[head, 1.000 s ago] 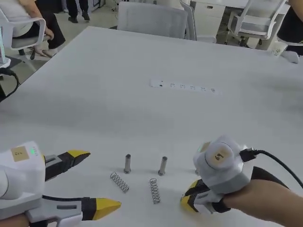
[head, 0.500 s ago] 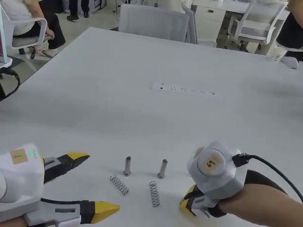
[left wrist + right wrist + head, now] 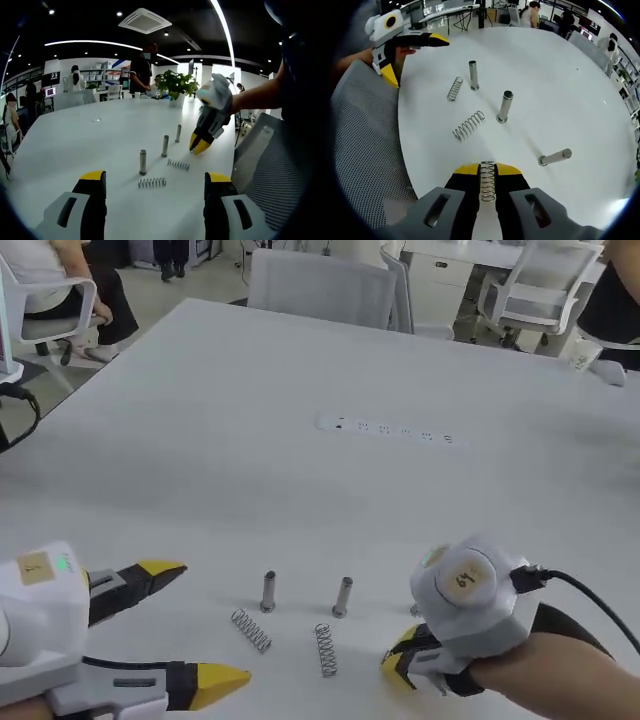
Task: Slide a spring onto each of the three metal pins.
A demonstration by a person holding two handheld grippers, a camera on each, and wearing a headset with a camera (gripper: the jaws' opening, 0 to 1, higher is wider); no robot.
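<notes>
One spring (image 3: 487,186) pinched in your right gripper (image 3: 488,171); left gripper (image 3: 155,176) spread, empty. Risk: over-squeeze, spring squirts out before reaching pin (image 3: 555,157) ahead-right.

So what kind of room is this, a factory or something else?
Most likely an open-plan office or lab, not a factory: a long white table with a power strip on it, office chairs at its far end, plus a potted plant and a ceiling air vent.

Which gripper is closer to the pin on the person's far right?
Right. The right gripper, clamping a spring, sits just beside that pin; the left gripper is well off to its left, open.
</notes>
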